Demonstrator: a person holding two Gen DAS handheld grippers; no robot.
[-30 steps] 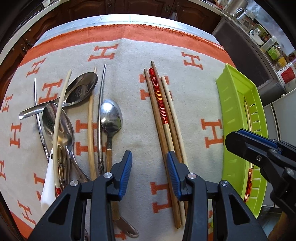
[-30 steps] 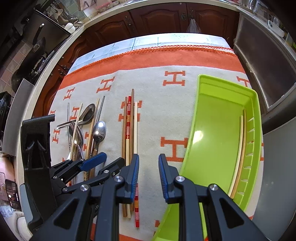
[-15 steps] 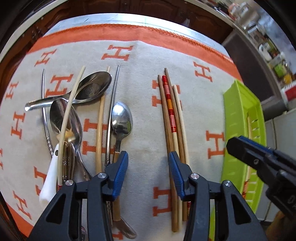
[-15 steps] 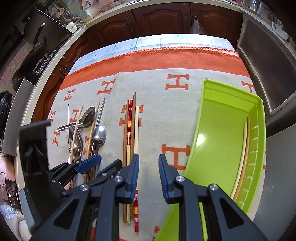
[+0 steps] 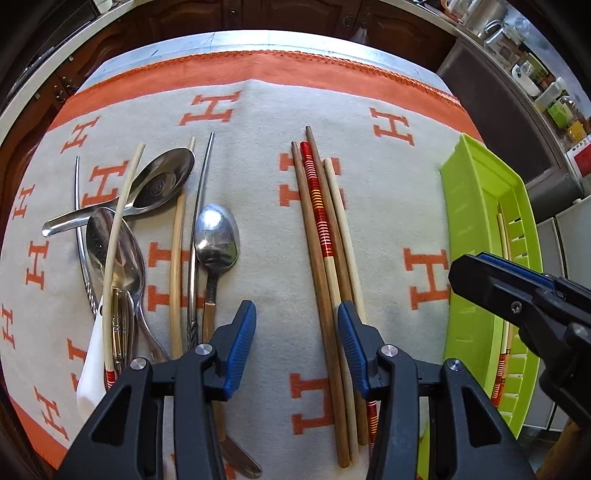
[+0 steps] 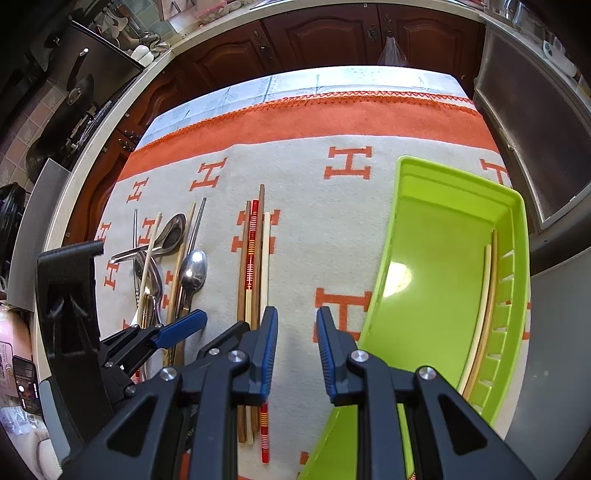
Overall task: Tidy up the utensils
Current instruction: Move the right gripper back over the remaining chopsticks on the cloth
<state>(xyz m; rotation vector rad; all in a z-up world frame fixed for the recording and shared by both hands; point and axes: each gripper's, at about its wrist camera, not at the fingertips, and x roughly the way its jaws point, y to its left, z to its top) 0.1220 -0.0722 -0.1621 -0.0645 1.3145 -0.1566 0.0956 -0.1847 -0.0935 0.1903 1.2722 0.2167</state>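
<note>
A bundle of wooden chopsticks (image 5: 325, 240), one with a red striped top, lies on the cloth, also seen as chopsticks (image 6: 253, 258) in the right wrist view. My left gripper (image 5: 297, 332) hovers open above their near ends, nothing between its pads; its right pad overlaps the bundle in the picture. To the left lies a pile of spoons (image 5: 162, 184) and loose chopsticks (image 5: 177, 251). My right gripper (image 6: 295, 332) hangs open and empty between the bundle and the green tray (image 6: 454, 192). Two chopsticks (image 6: 484, 306) lie in the tray along its slotted side.
The orange and grey cloth (image 5: 258, 110) covers the table. The green tray (image 5: 476, 221) sits near the right edge. The right gripper (image 5: 517, 295) stands close beside my left one. Dark cabinets (image 6: 332, 33) run behind the table, a stove (image 6: 74, 92) to the left.
The left gripper swayed a little to one side and came back, and its jaws stand slightly wider. The right gripper has kept still. No utensil has moved.
</note>
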